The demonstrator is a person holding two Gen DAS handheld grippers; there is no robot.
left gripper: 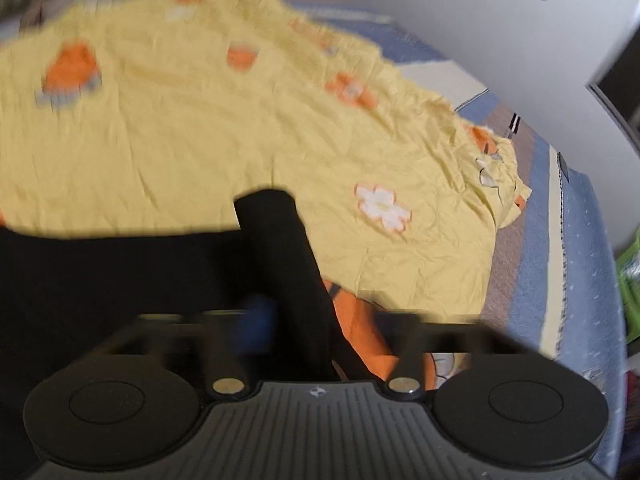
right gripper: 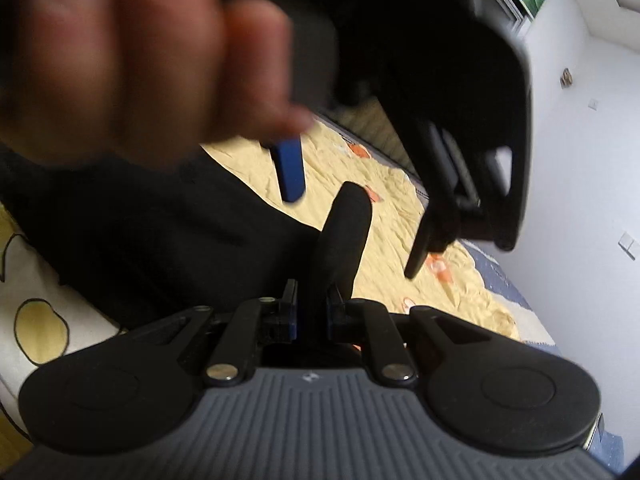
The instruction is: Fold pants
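the black pants lie on a yellow sheet printed with orange and white flowers, spread over the bed. the left gripper is pinched narrow on a fold of the black cloth, which stands up between its jaws. the right gripper is likewise closed tight on a black fold near the pants' edge. a blurred hand fills the upper left of the right wrist view. a small pale emblem sits on each gripper body, too blurred to read.
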